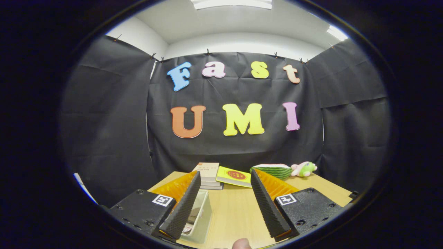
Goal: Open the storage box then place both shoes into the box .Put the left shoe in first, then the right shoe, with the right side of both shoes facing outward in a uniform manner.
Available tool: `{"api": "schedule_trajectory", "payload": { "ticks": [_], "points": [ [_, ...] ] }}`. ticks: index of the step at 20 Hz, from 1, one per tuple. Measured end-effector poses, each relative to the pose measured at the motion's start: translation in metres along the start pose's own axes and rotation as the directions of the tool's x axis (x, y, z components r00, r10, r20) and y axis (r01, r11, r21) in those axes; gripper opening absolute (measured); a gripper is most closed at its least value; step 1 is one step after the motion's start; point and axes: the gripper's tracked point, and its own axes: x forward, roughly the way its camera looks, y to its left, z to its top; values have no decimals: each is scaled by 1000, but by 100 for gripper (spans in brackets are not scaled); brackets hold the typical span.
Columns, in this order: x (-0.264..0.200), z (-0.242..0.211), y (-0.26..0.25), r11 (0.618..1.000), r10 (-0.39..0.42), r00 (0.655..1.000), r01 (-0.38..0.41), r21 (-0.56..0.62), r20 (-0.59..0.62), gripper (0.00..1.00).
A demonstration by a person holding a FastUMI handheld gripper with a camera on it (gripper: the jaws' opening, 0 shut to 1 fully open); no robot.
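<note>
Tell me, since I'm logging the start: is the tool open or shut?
Open. The tool has its two fingers spread wide apart with bare table between them, gripping nothing; a pale box sits by the left finger.

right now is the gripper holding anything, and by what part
Nothing. The gripper is open, with bare table between its fingers; the box sits by one finger, untouched.

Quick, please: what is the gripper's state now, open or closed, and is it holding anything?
Gripper: open, holding nothing; bare table lies between its fingers.
</note>
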Motion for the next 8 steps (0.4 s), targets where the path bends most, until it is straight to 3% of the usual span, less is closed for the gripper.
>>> {"api": "schedule_trajectory", "payload": {
  "ticks": [8],
  "points": [
    [1, 1, 9, 1000, 16, 1000, -16, -6, 1, 93]
  ]
}}
